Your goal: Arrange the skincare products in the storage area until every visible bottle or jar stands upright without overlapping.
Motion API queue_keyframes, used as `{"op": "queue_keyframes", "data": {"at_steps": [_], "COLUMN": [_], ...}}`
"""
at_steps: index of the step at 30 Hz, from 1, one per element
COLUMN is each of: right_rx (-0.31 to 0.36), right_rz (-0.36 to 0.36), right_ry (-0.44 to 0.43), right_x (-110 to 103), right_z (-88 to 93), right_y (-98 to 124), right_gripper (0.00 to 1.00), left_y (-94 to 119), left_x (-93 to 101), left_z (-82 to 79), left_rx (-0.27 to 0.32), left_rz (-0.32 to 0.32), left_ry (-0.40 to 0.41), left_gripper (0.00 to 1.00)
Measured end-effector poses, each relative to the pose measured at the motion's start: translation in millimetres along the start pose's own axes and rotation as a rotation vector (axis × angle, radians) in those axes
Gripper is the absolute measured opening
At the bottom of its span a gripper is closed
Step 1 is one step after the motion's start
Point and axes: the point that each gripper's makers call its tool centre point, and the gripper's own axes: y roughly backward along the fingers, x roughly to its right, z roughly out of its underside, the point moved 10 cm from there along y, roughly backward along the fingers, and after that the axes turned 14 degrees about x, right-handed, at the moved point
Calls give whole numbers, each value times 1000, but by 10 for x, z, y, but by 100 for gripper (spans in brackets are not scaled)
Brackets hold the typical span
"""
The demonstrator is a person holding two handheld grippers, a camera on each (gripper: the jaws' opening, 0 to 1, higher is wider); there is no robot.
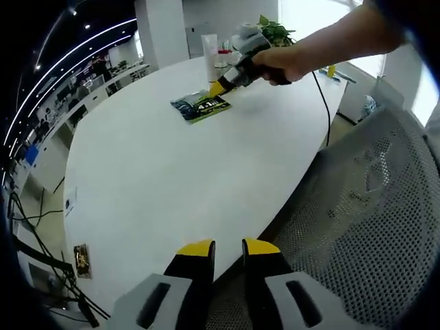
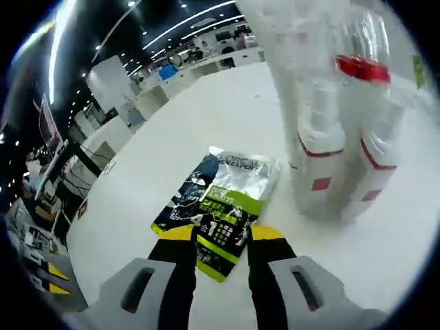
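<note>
Left gripper: low at the near edge of the white desk, jaws a narrow gap apart, nothing between them. Mesh chair just to its right, off the desk edge.

Left gripper view, far across the desk: a hand holds the right gripper, its yellow tips down at a flat sachet. Whether the tips touch the sachet cannot be told from here. A white tube stands upright behind, with small bottles beside it, too small to read. Green plant further back. A cable runs from the hand off the desk edge.

Right gripper view: right gripper jaws parted, tips over the near end of the sachet, one tip at each side of its lower edge. Grip not confirmed; the jaws look open around it and contact is unclear. Sachet lies flat on the desk, dark and silver with a lime-green band.

Just right of the sachet: two clear bottles upright, side by side, close or touching, red bands on them; the right one has a red stripe higher up. Both blurred by nearness. Sachet's upper corner is near the left bottle's base, apart from it.

Background: office with ceiling strip lights and rows of desks.
</note>
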Motion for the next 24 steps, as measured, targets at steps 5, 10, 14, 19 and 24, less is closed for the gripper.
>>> {"op": "queue_keyframes", "data": {"at_steps": [5, 10, 14, 19, 24], "right_rx": [13, -74, -79, -137, -165], "right_rz": [-100, -140, -82, -47, -21], "right_ry": [80, 93, 97, 136, 220], "right_x": [-198, -219, -145, -98, -44], "right_z": [-43, 13, -28, -5, -4], "right_y": [-143, -367, -440, -514, -589], "right_gripper": [40, 42, 55, 60, 62], "left_y": [-2, -5, -5, -2, -3], "left_x": [3, 3, -2, -12, -14], "left_z": [2, 11, 15, 16, 21], "left_rx": [-3, -14, -16, -18, -21], "left_rz": [2, 4, 1, -6, -7], "left_ry": [-2, -4, -2, -1, -1], "left_gripper": [16, 16, 16, 16, 16]}}
